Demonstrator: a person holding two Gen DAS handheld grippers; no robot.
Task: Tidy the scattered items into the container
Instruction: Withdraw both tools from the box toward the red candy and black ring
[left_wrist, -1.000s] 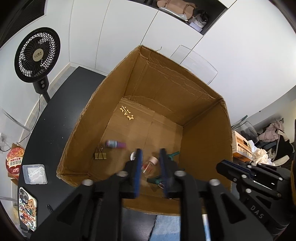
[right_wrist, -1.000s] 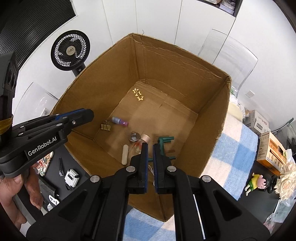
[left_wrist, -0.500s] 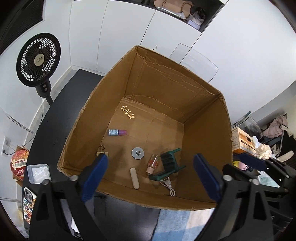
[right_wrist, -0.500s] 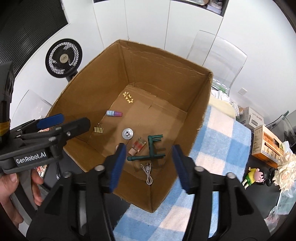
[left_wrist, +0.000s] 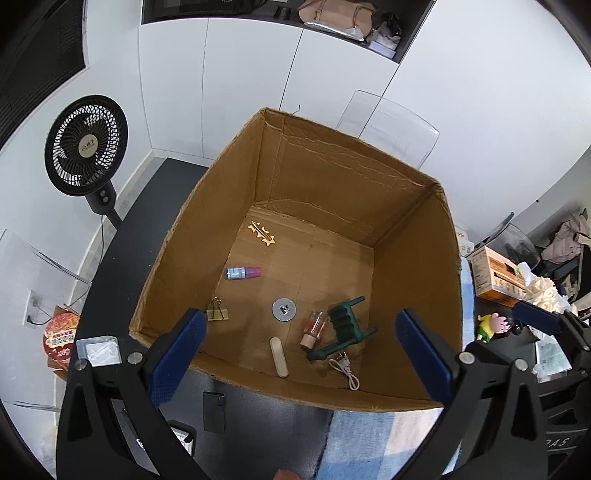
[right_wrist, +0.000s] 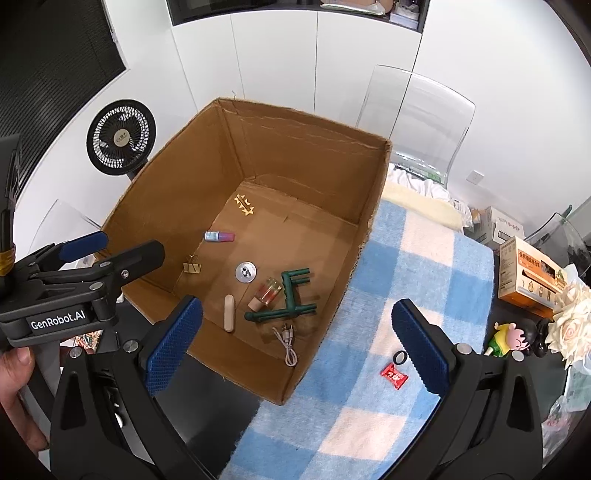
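An open cardboard box (left_wrist: 413, 302) (right_wrist: 362, 236) holds several small items: a green plastic piece (left_wrist: 343, 328) (right_wrist: 291, 295), a small glass bottle (left_wrist: 314, 326) (right_wrist: 266, 293), a white cable (left_wrist: 345, 371) (right_wrist: 286, 341), a wooden stick (left_wrist: 279, 356), a metal disc (left_wrist: 283, 310), a binder clip (left_wrist: 218, 312), a purple-capped tube (left_wrist: 243, 273) and a gold hair clip (left_wrist: 263, 233). A red candy wrapper (right_wrist: 394, 374) and a black ring (right_wrist: 400, 357) lie on the blue checked blanket (right_wrist: 406, 295) right of the box. My left gripper (left_wrist: 301, 360) and right gripper (right_wrist: 295, 343) are both open and empty above the box's near edge.
A black fan (left_wrist: 86, 144) stands far left. A phone-like black slab (left_wrist: 213, 411) lies on the dark table by the box. Cartons (right_wrist: 528, 280), a small figurine (right_wrist: 511, 338) and white flowers (right_wrist: 570, 325) crowd the right side. A clear chair (right_wrist: 417, 118) stands behind.
Both grippers opened from shut and pulled back up away from the box. The bottle and the cable now lie on the box floor.
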